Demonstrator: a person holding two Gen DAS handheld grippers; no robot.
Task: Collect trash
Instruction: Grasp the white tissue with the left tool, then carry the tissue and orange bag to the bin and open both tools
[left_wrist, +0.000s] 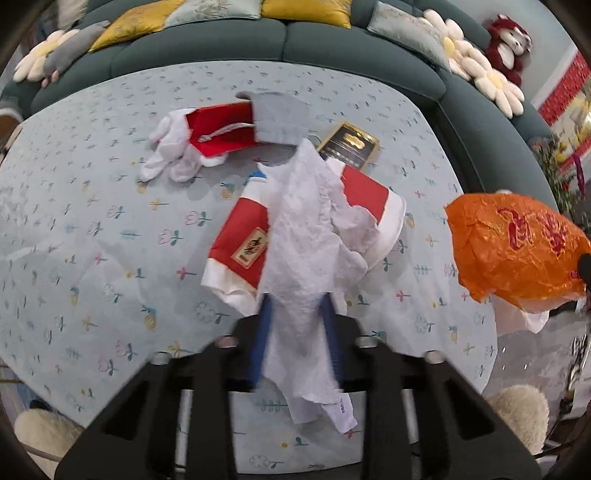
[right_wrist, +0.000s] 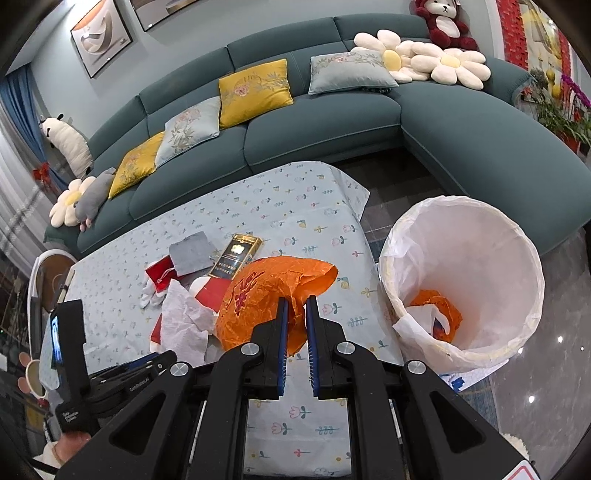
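Left claw (left_wrist: 295, 306) points steeply down, jaws clamped on a white tissue (left_wrist: 306, 258); right claw (right_wrist: 295, 306) tilts down, jaws nearly together, pinching an orange bag (right_wrist: 258, 299); a hand (right_wrist: 70, 445) shows at the lower left edge.

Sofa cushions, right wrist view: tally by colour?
Yellow cushions: 2
Pale blue cushions: 2
White daisy cushions: 3
Total: 7
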